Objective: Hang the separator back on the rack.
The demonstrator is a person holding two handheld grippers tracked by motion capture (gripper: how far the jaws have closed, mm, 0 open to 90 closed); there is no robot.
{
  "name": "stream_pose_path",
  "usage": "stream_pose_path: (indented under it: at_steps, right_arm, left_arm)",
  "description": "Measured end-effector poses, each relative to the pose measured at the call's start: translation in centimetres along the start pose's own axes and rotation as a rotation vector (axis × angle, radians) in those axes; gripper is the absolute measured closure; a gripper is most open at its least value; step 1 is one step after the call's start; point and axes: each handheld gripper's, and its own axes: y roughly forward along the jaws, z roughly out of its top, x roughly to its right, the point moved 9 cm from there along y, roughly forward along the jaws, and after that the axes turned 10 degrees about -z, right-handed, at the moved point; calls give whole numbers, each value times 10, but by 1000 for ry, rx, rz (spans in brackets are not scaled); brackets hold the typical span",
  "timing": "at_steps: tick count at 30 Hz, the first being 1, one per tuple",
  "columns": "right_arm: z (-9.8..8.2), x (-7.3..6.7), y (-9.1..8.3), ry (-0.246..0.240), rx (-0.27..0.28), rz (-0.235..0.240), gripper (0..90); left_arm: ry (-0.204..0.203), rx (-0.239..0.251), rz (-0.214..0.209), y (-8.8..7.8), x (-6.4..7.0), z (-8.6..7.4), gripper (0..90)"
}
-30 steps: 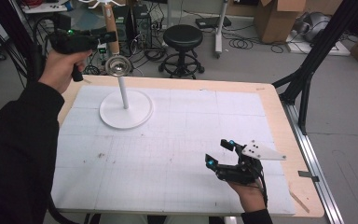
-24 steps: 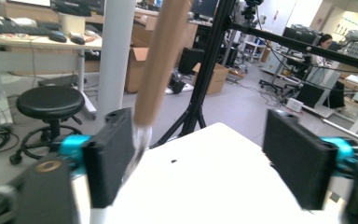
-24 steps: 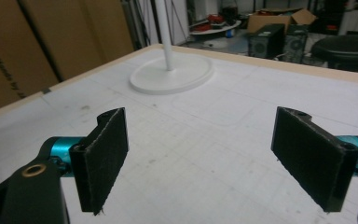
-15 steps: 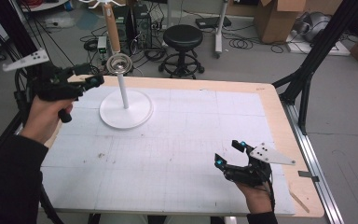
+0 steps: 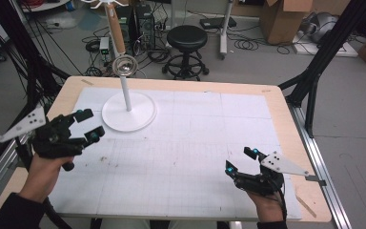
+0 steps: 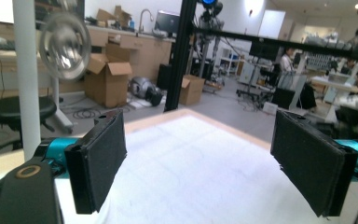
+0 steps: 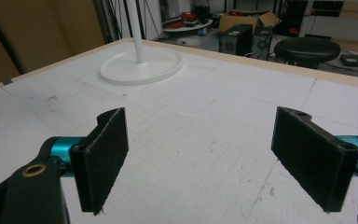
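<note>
Left tool (image 5: 89, 125), jaws just opened wide and empty, sits at the tabletop's (image 5: 267, 98) left edge, near the white round-based stand (image 5: 128, 112). Right tool (image 5: 242, 161), also wide and empty, sits near the front edge, with open white mat (image 5: 195, 138) between them.

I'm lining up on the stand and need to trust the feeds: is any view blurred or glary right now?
Left gripper view: the shiny bowl on the white stand is smeared, background lamps glare; its fingers read sharp. Right gripper view: crisp, even light on the table. High view: soft and low in detail, no glare.
</note>
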Motion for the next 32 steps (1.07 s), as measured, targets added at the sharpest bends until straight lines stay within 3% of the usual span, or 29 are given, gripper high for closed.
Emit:
stream_pose_path:
  at_steps: [7,13,32]
  right_arm:
    - [-4,-1,-4,-2,10,6,172]
    - [-5,-1,-3,7,14,2,172]
    - [-6,0,-3,-1,13,-5,172]
  left_arm:
    - [1,-31,33,-12,1,-40,182]
    - [-20,-35,47,-17,-3,-60,183]
    - [-43,-39,50,-18,-5,-70,187]
